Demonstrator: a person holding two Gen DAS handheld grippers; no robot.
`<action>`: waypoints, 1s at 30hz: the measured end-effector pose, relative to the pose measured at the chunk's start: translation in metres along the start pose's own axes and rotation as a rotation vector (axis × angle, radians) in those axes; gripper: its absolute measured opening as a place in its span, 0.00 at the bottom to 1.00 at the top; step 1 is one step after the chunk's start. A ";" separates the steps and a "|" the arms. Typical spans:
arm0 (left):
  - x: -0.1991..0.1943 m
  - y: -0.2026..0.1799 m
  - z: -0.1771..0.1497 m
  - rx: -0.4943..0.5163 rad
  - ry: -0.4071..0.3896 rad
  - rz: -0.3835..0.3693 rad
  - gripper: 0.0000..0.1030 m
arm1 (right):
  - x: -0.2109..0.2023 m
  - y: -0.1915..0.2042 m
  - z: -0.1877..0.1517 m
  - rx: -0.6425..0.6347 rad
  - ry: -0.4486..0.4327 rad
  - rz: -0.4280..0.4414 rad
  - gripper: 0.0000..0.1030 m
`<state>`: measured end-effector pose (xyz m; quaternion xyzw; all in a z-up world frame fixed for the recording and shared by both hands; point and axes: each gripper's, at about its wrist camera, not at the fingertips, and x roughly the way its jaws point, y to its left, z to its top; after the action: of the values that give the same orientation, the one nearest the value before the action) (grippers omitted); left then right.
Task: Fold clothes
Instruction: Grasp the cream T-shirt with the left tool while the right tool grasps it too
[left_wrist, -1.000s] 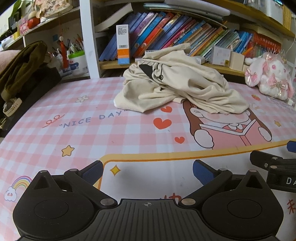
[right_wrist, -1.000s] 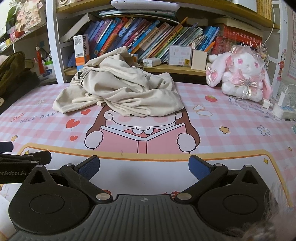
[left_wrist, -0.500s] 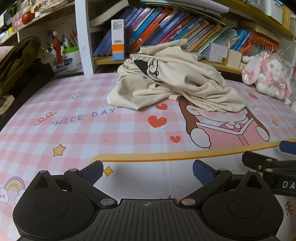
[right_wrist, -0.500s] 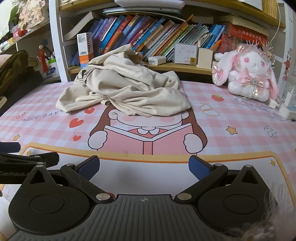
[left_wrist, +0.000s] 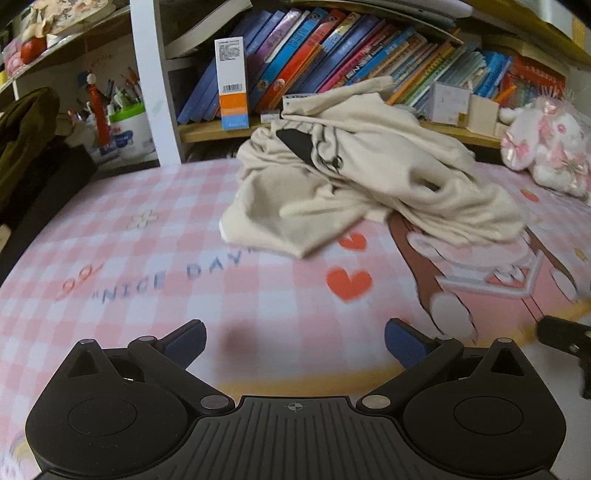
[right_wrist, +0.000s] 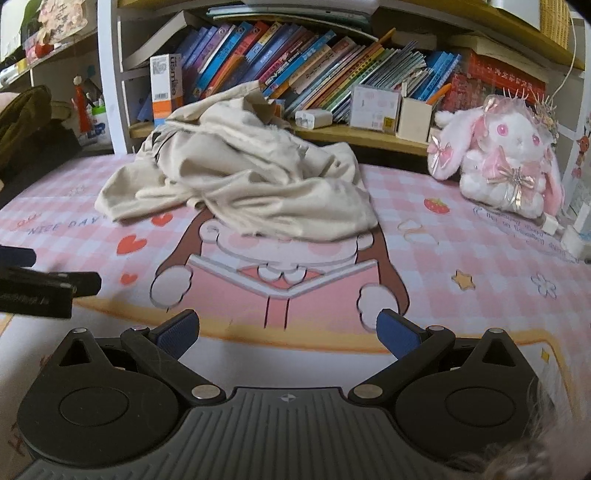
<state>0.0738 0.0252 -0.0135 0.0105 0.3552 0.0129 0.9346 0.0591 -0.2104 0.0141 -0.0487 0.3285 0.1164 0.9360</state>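
Note:
A crumpled beige garment (left_wrist: 369, 177) lies in a heap at the back of the pink checked mat (left_wrist: 147, 258), against the bookshelf; it shows a black patch near its top. The same beige garment (right_wrist: 243, 184) fills the middle distance of the right wrist view. My left gripper (left_wrist: 295, 339) is open above the mat, well short of the cloth, with nothing between its blue pads. My right gripper (right_wrist: 288, 332) is open too, over the cartoon print on the pink checked mat (right_wrist: 480, 240), also short of the cloth. Each gripper shows at the edge of the other's view.
A bookshelf (right_wrist: 295, 74) full of books runs behind the garment. A white and pink plush rabbit (right_wrist: 506, 155) sits at the back right, beside a white power strip (right_wrist: 576, 236). A dark green bag (left_wrist: 26, 140) and a pen cup (left_wrist: 125, 129) stand at the left.
Both grippers have moved forward toward the garment, which looks larger and nearer. The left wrist view is blurred by motion. Both stay open.

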 end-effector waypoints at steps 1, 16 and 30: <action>0.005 0.002 0.005 0.004 -0.004 -0.001 1.00 | 0.003 -0.002 0.004 -0.006 -0.001 0.012 1.00; 0.080 0.005 0.065 -0.005 0.015 0.031 0.89 | 0.086 0.014 0.066 -0.466 0.003 0.129 0.97; 0.002 0.042 0.057 -0.251 -0.087 -0.084 0.04 | 0.049 -0.021 0.098 -0.228 0.087 0.344 0.05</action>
<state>0.1124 0.0663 0.0287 -0.1208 0.3101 0.0177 0.9428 0.1603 -0.2052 0.0598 -0.1024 0.3566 0.3089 0.8758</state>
